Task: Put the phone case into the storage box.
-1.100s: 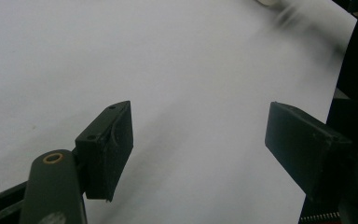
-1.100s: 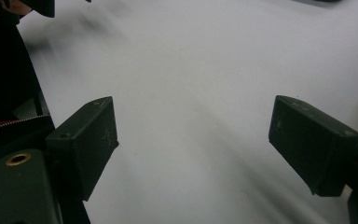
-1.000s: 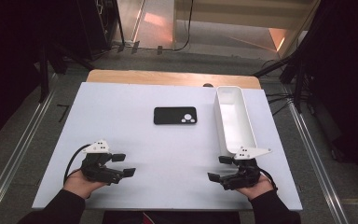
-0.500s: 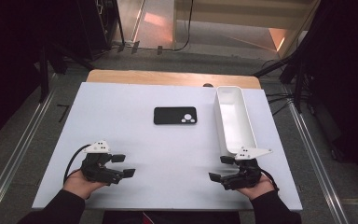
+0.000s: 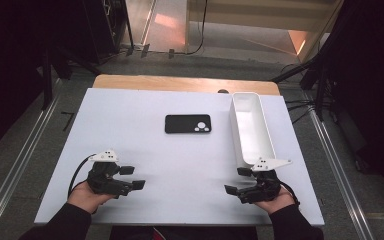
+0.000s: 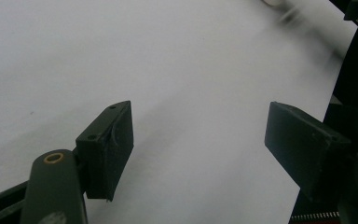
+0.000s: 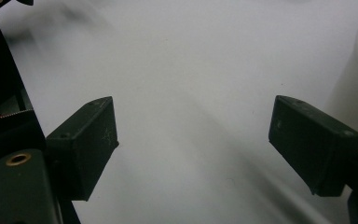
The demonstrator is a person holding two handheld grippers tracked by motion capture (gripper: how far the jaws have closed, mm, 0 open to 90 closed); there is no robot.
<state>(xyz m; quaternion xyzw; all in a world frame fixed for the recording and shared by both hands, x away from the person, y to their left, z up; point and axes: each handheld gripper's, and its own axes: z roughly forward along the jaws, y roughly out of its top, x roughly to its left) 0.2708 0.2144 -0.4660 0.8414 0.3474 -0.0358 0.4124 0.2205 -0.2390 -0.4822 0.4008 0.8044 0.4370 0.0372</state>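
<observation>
1. White tabletop (image 5: 180, 150) is seen from above, with a wooden strip along its far edge and grey floor and metal rails on both sides.
2. A black phone (image 5: 188, 123) is laid flat near the middle of the tabletop, somewhat toward the far edge, with its camera lenses facing up at its right end.
3. A long white tray (image 5: 250, 128) is placed along the right edge, running from the far right corner toward the near side.
4. The left gripper (image 5: 132, 177) is held low at the near left corner; its jaws are spread, with nothing between them but bare tabletop.
5. The right gripper (image 5: 237, 181) is held at the near right corner, just beside the near end of the tray; its jaws are likewise spread and nothing is pinched.
6. The phone is well apart from both grippers.
</observation>
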